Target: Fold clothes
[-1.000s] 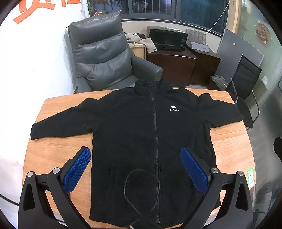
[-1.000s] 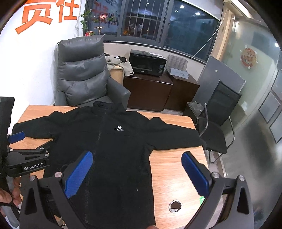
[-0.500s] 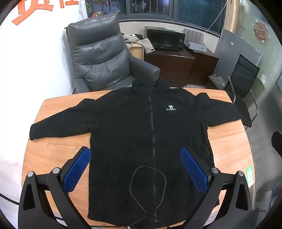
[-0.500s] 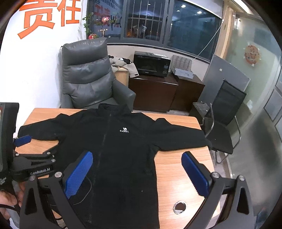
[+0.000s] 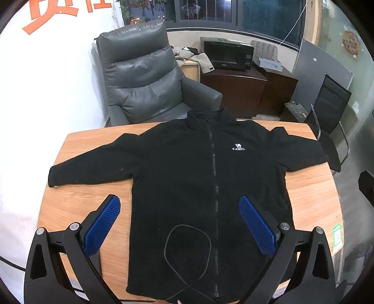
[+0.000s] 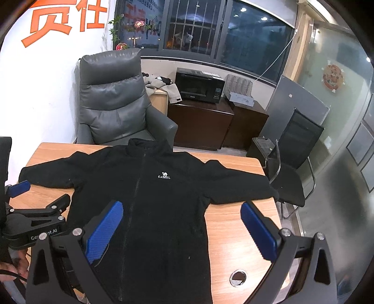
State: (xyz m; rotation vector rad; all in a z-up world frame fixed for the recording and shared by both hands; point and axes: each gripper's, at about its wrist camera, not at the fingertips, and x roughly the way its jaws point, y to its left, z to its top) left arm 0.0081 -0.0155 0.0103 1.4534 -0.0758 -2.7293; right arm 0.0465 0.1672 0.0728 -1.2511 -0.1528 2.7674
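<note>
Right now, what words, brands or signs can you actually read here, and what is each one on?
"CAMEL", white, with a camel figure: chest of the black jacket.
"Gen...ot.AI", partly hidden: left gripper.
Orange wall characters: cut off, unreadable.
Green sticker on the table: too small.
Microwave labels: blurred.

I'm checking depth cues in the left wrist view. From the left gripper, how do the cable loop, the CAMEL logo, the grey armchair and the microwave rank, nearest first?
From the left gripper:
1. Cable loop, lying on the jacket's lower front, between the fingers.
2. CAMEL logo, on the chest, right of the zip.
3. Grey armchair, behind the table's far edge, to the left.
4. Microwave, on the dark cabinet by the window.
</note>
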